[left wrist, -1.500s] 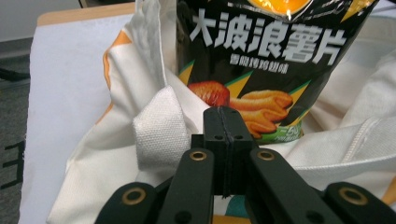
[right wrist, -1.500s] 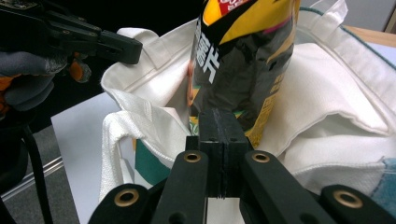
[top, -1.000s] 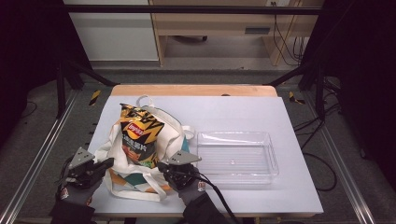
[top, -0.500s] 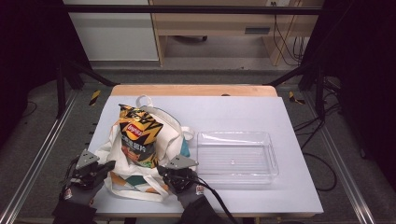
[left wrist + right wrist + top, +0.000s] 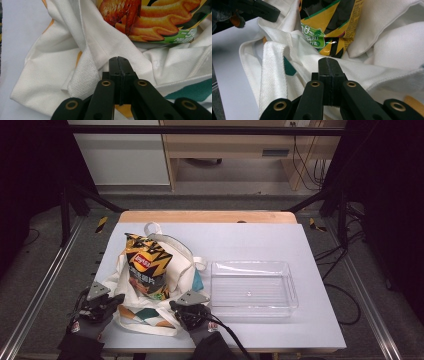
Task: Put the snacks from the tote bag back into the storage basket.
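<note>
A white table top (image 5: 260,240) stands in a dark room with cables on the floor. A white cloth bag (image 5: 150,312) with green and orange patches lies at the table's near left corner, just beside a clear empty tray (image 5: 252,287). A yellow-black snack packet (image 5: 145,267) sticks out of the bag, its lower part hidden inside. The left gripper (image 5: 118,61) and right gripper (image 5: 329,62) rest at the bag's near edges, jaws pressed together; whether they pinch cloth is unclear.
</note>
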`<state>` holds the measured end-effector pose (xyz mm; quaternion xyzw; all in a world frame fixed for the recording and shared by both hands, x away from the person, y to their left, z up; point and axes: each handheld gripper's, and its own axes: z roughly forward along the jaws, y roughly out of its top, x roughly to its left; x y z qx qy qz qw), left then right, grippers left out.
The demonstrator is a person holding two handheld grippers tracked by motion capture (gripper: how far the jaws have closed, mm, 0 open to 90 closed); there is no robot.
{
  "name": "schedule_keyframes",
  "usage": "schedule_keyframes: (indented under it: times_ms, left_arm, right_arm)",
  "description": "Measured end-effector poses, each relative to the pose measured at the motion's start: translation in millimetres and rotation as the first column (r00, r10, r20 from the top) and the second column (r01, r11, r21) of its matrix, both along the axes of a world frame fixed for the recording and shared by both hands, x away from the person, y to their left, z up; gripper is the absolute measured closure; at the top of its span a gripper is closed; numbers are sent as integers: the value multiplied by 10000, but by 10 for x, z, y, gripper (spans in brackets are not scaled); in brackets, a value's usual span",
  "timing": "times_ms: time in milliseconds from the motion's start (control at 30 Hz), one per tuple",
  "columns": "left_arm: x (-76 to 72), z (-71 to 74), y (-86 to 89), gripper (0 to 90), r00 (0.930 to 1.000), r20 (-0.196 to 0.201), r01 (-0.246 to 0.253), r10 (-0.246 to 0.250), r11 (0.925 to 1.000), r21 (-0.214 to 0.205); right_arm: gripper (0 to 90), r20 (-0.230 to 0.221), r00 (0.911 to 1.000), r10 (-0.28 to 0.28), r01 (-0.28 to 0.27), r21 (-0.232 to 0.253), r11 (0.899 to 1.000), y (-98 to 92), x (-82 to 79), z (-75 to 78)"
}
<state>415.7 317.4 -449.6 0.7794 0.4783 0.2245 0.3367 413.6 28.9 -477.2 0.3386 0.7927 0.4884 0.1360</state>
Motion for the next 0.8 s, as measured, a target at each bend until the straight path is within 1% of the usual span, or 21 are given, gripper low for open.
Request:
schedule_keyframes:
  times_ms: [33, 67, 100, 133, 233, 367, 433, 467, 533, 567, 600, 633, 733, 767, 800]
  left_arm:
    - [0, 0, 0, 896, 10000, 0, 0, 0, 10000, 0]
    - [1, -12, -13, 897, 10000, -49, 21, -21, 9999, 140]
    - [1, -12, -13, 897, 10000, -49, 21, -21, 9999, 140]
    - [7, -20, -16, 896, 10000, -81, 54, -52, 9998, 179]
    - [11, -28, -21, 896, 9999, -61, 87, -86, 9998, 190]
    - [11, -15, -19, 895, 9999, -41, 143, -142, 9998, 153]
    - [-2, 29, -14, 892, 9999, 71, 144, -143, 9999, -25]
    - [-19, 102, -15, 883, 9993, 347, 132, -118, 9991, -399]
    - [-17, 171, -27, 883, 9979, 643, 145, -118, 9990, -424]
    - [-17, 171, -27, 883, 9979, 643, 145, -118, 9990, -424]
    - [16, 225, -31, 883, 9964, 847, 92, -53, 9989, -460]
    - [42, 247, -29, 883, 9956, 940, 43, 3, 9988, -485]
    - [118, 291, -8, 883, 9933, 1139, -111, 183, 9979, -635]
    - [118, 291, -8, 883, 9933, 1139, -111, 183, 9979, -635]
    - [158, 292, -5, 883, 9916, 1268, -168, 246, 9980, -616]
  right_arm:
    - [900, 0, 10000, 0, 0, 0, 10000, 0, 0, 0]
    - [900, -22, 10000, -21, 21, -55, 10000, 0, -3, -21]
    - [900, -22, 10000, -21, 21, -55, 10000, 0, -3, -21]
    - [900, -57, 9999, -92, 91, -49, 9999, 3, -4, -54]
    - [900, -77, 9999, -138, 137, -136, 9998, 8, -10, -95]
    - [900, -64, 9999, -149, 148, -220, 9996, 16, -12, -101]
    - [900, -105, 9998, -153, 150, -242, 9996, 18, -11, -101]
    - [900, -110, 9998, -143, 140, -295, 9995, 21, -11, -103]
    - [900, -71, 9999, -144, 141, -363, 9992, 27, -7, -105]
    - [900, -109, 9998, -140, 136, -384, 9992, 29, -9, -105]
    - [900, -102, 9999, -137, 132, -406, 9991, 31, -8, -105]
    - [900, -104, 9998, -139, 135, -421, 9990, 31, -8, -105]
    - [900, -81, 9998, -153, 150, -446, 9989, 37, -12, -105]
    - [900, -81, 9998, -153, 150, -446, 9989, 37, -12, -105]
    - [900, -79, 9999, -154, 150, -451, 9989, 37, -12, -105]
